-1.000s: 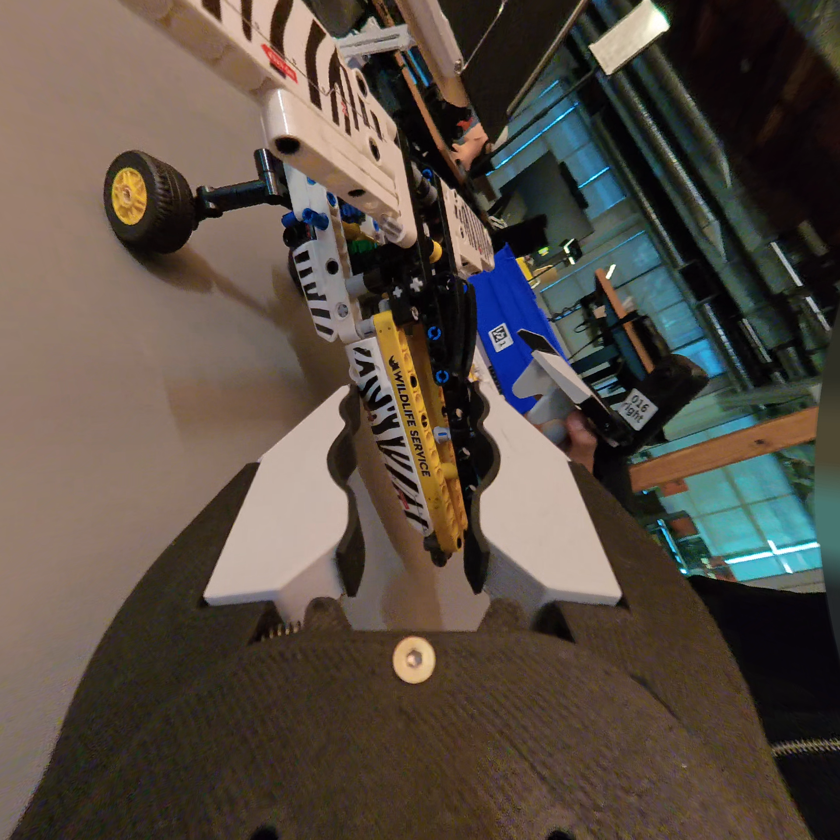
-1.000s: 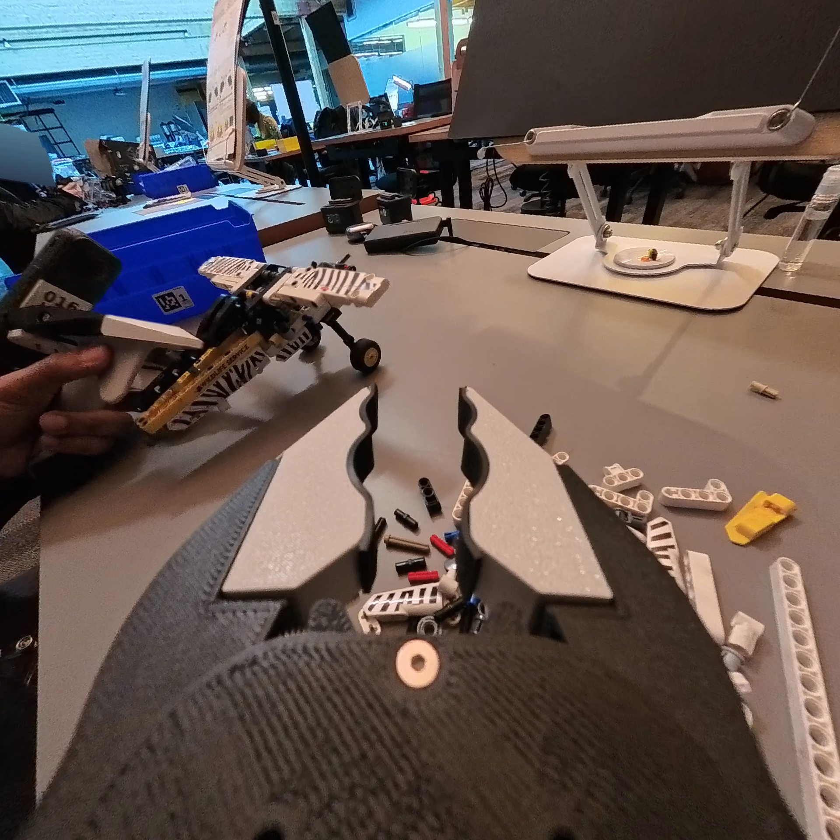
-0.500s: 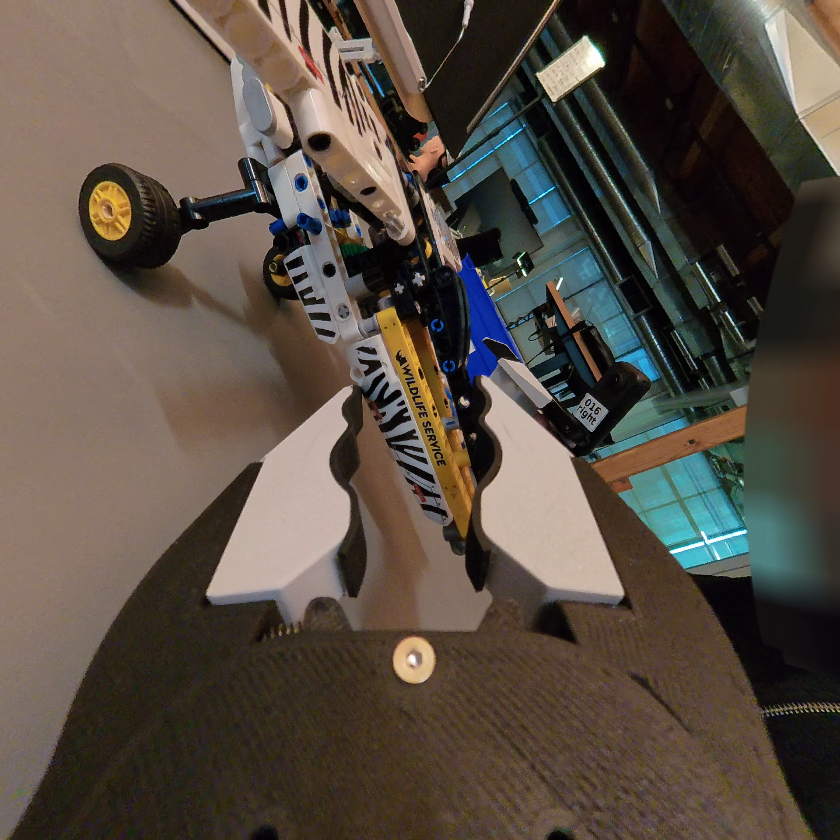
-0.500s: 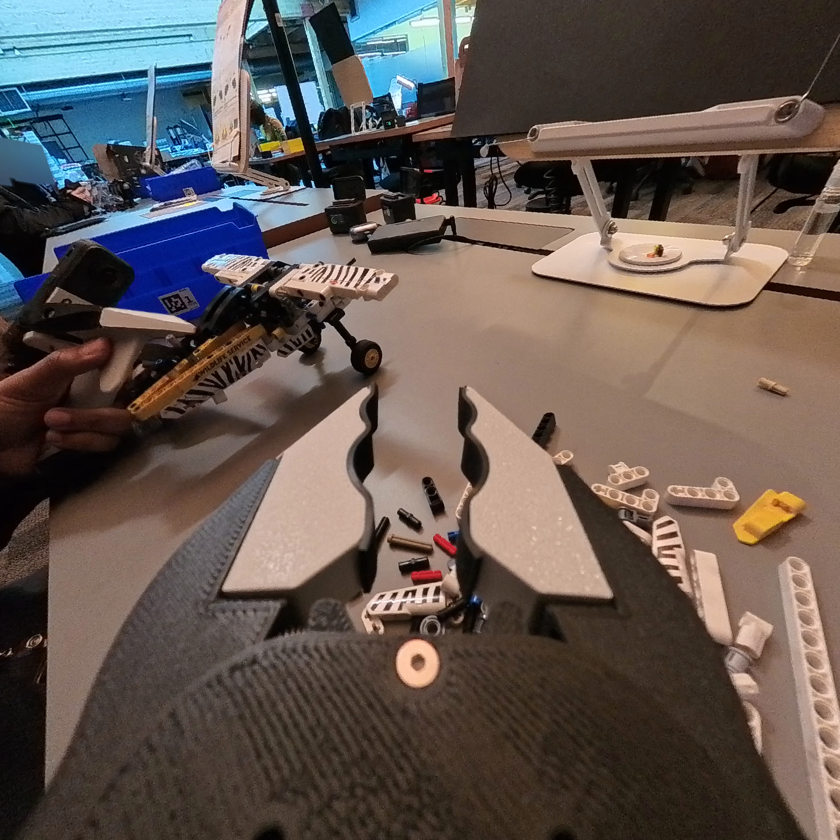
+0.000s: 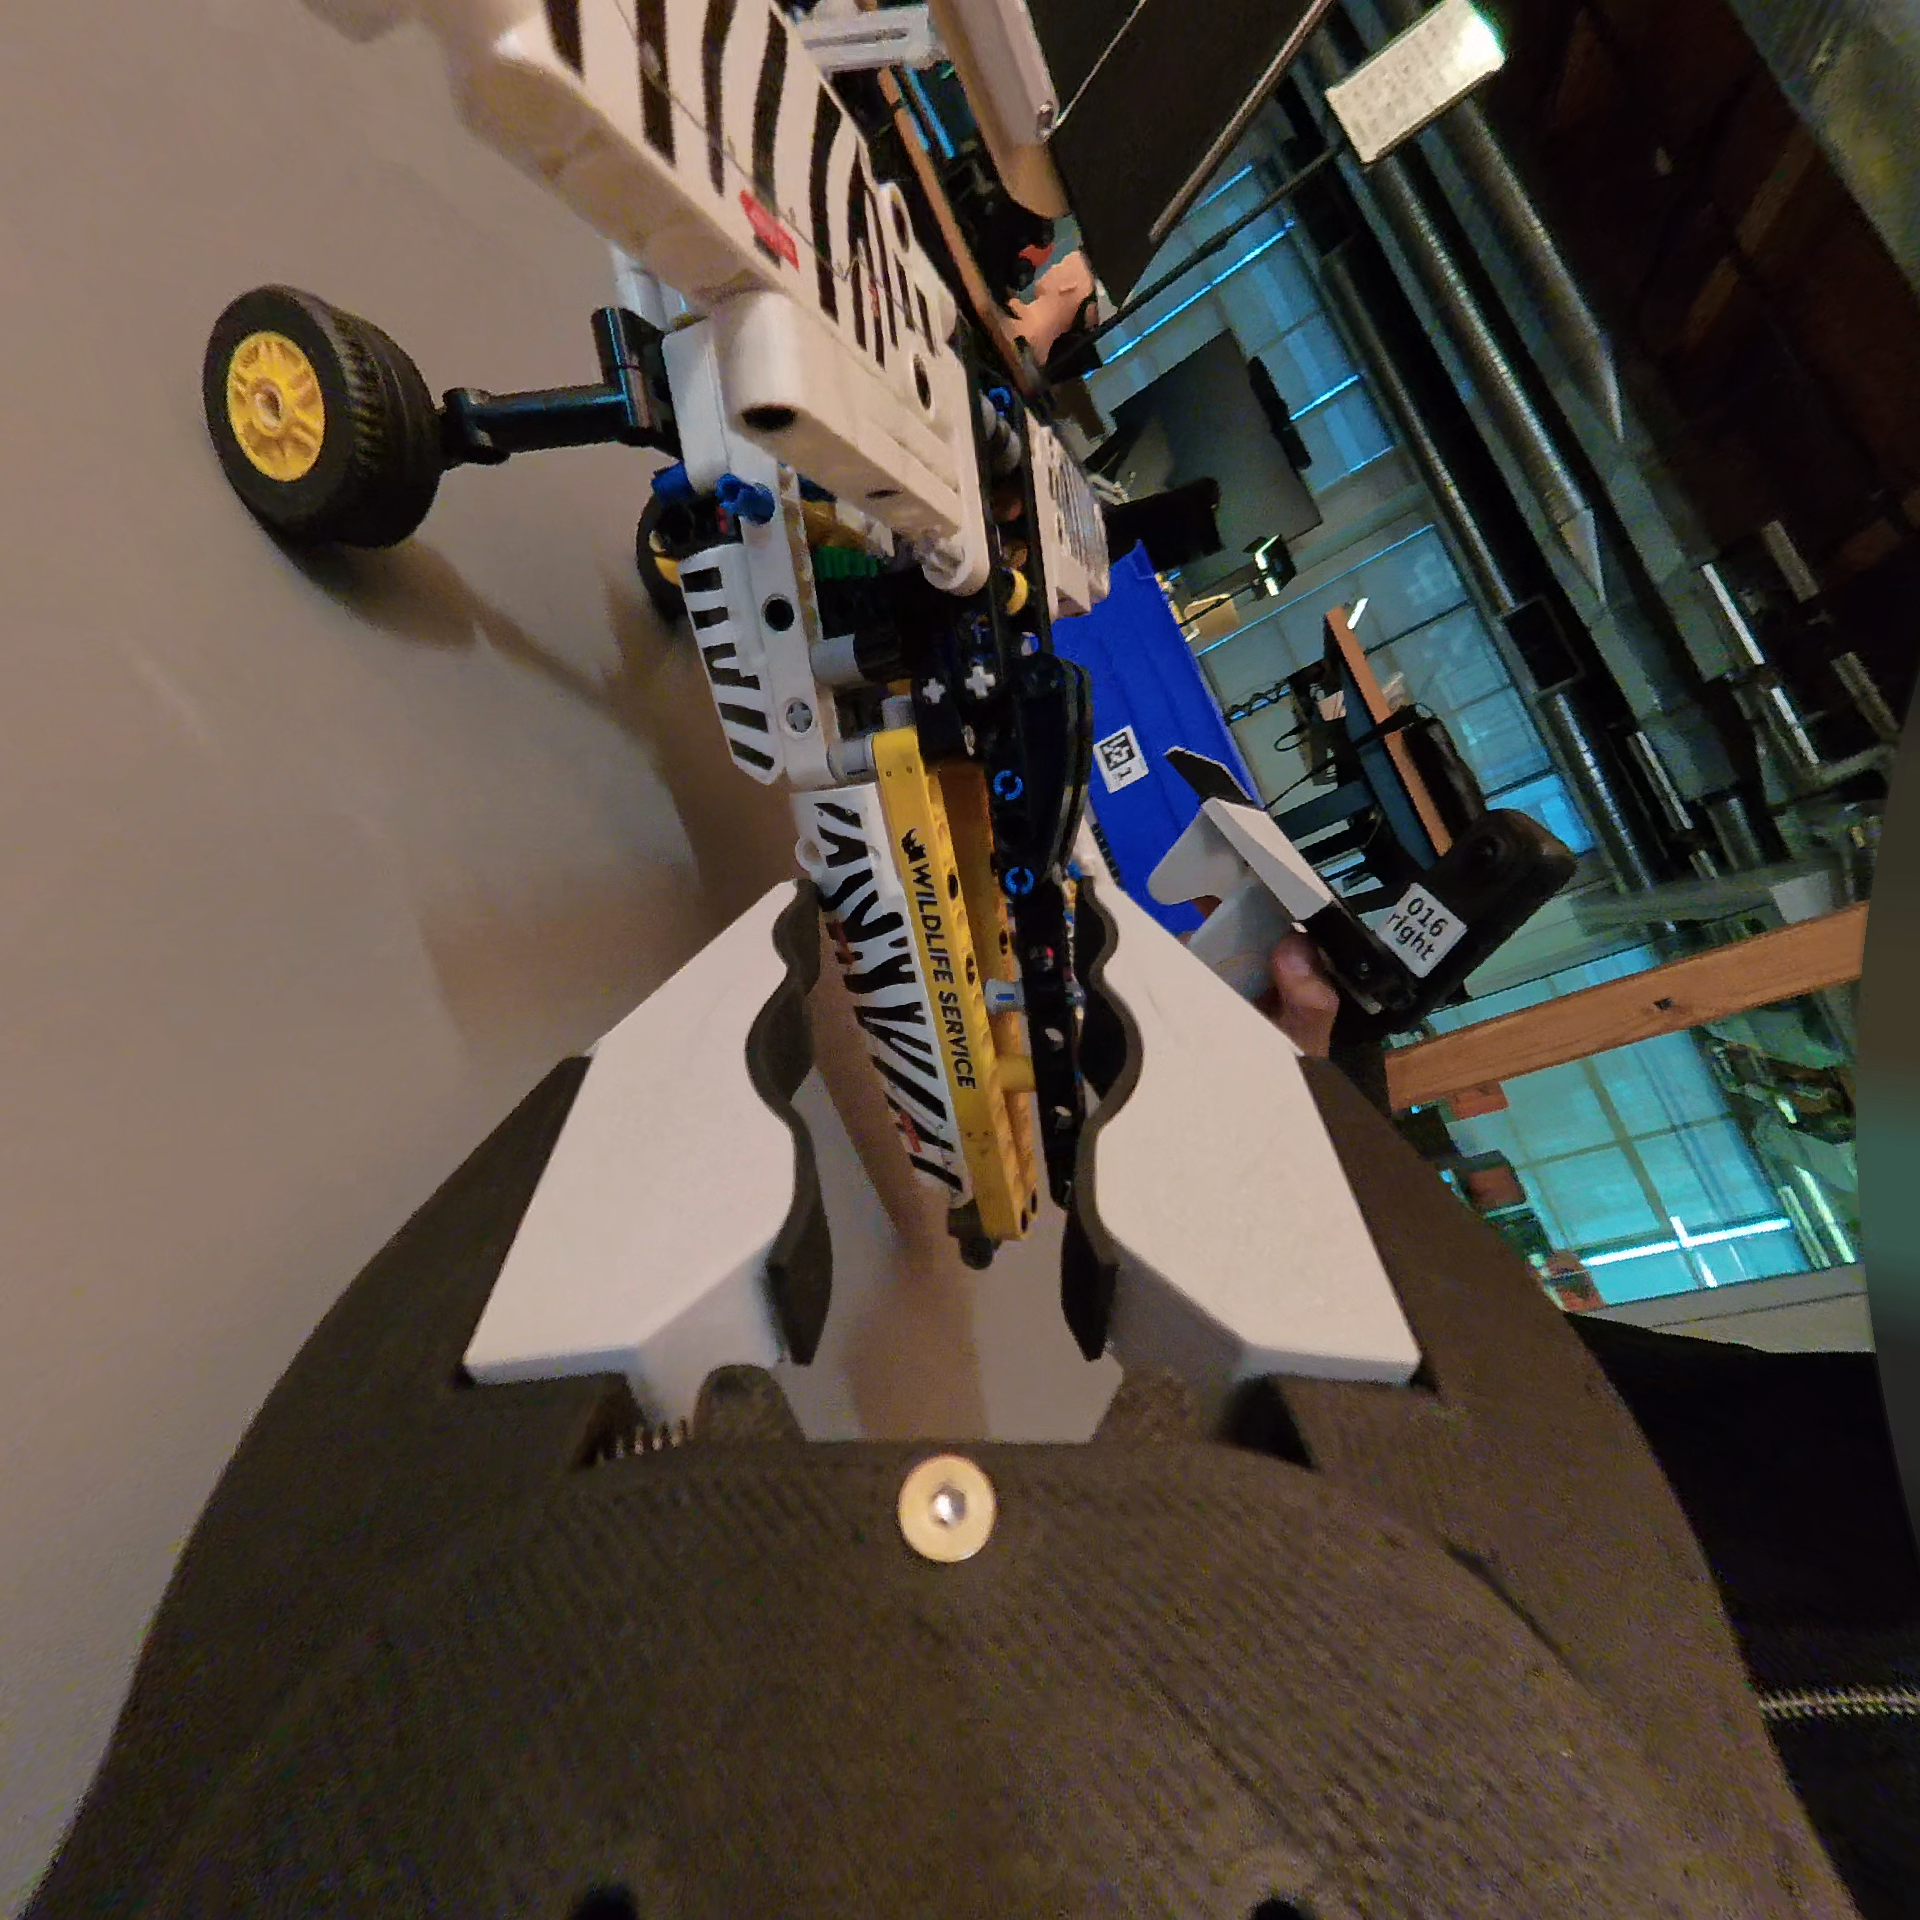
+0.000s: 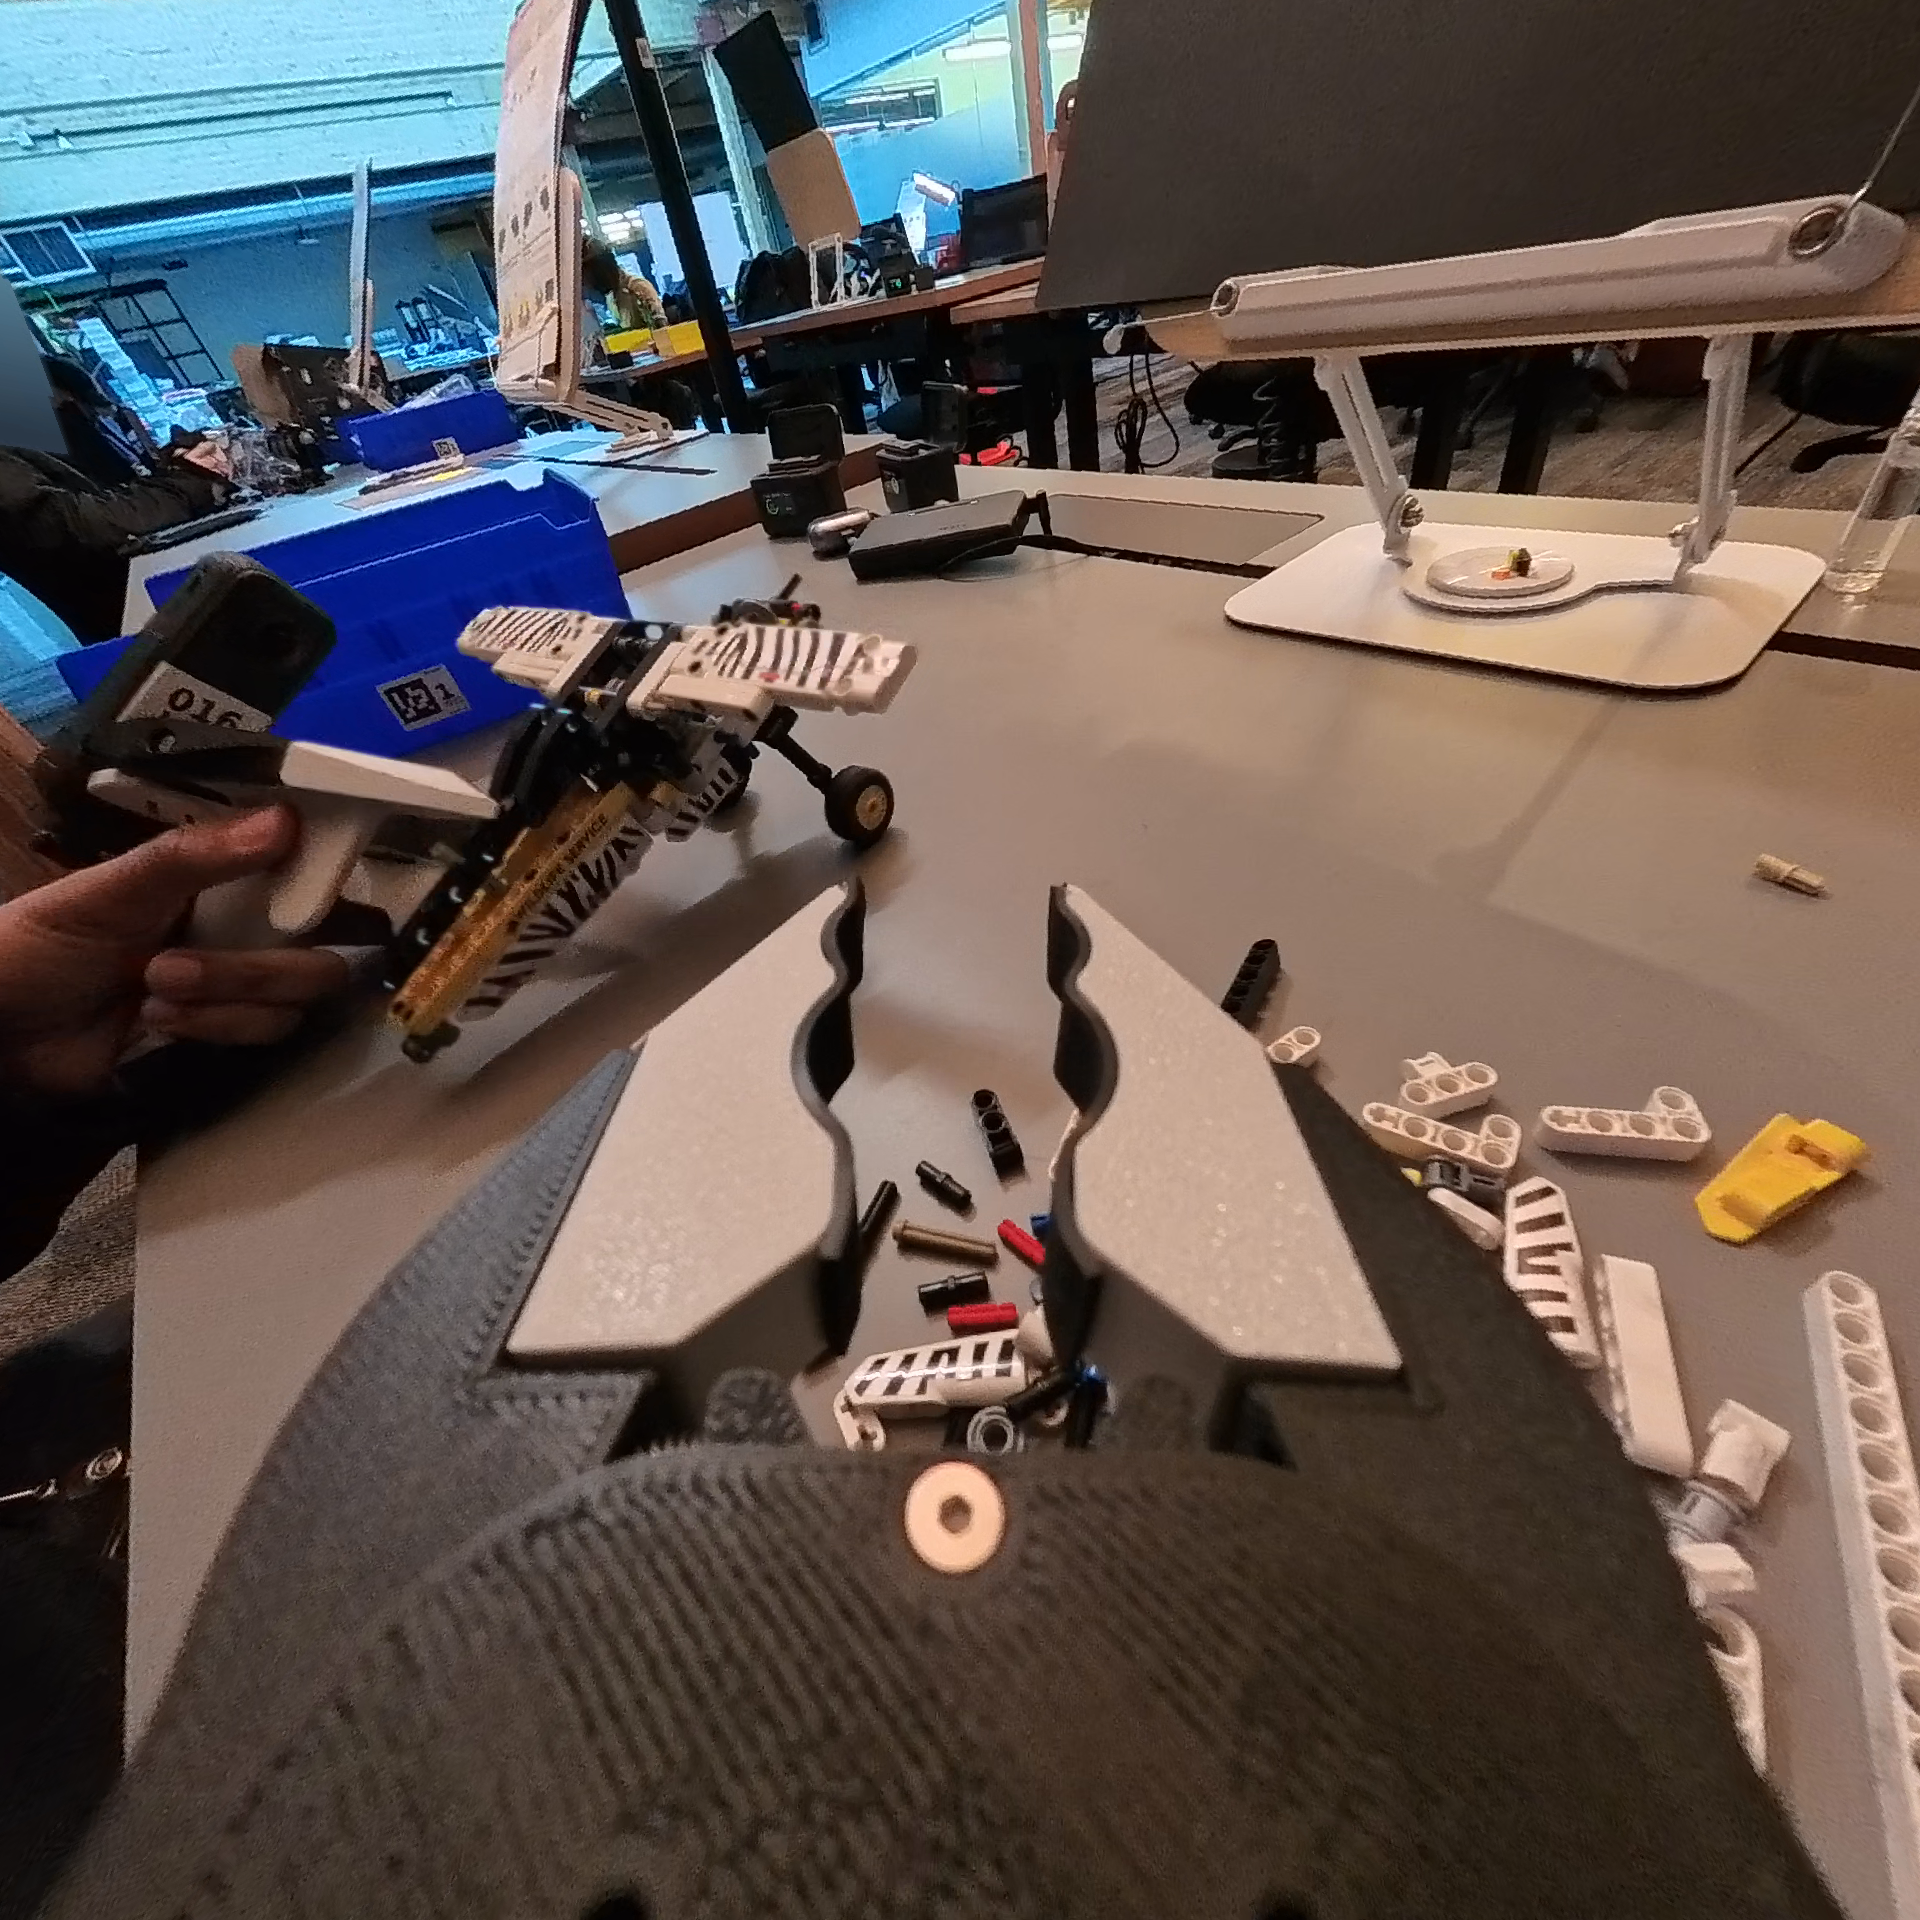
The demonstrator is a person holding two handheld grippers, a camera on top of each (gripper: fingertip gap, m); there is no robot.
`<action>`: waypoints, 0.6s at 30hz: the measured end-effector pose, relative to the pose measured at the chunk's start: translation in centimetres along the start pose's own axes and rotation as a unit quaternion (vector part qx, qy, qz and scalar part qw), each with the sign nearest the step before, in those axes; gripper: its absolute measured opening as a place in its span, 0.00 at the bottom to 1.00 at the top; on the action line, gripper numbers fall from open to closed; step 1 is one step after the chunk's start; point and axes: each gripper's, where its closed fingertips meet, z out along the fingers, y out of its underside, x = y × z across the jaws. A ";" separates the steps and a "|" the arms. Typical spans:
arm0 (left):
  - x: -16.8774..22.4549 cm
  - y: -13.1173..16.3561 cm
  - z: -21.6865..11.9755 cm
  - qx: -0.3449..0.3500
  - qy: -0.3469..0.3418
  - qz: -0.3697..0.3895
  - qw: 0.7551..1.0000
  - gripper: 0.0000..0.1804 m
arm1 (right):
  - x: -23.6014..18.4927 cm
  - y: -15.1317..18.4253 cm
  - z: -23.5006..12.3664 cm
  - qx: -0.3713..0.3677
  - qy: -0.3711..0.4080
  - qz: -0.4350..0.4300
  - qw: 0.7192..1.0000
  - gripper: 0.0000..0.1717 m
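Between the left gripper's [image 5: 940,904] pressing pads, the zebra-striped toy plane's [image 5: 914,997] tail stays clamped, wheel [image 6: 860,802] on the grey table [image 6: 1299,831]; little has shifted. The right gripper [image 6: 951,904] hovers with jaws apart and empty over loose parts [image 6: 966,1247]. The plane's yellow beam carries black lettering; the blue bin [image 6: 416,582] wears a coded tag.

Left claw [image 5: 940,894]: black textured body, white wedge fingers [image 5: 665,1164], wavy black pads, silver screw [image 5: 945,1509]. Right claw [image 6: 954,904] same.

An open-plan workshop: rows of long desks [image 6: 852,301], blue parts bins [image 6: 436,436], exposed ceiling ducts [image 5: 1538,312].
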 end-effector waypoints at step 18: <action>-0.3 0.3 0.2 -0.008 -0.019 0.017 1.000 0.28 | 0.1 -0.3 -0.2 0.011 -0.011 0.026 1.000 0.20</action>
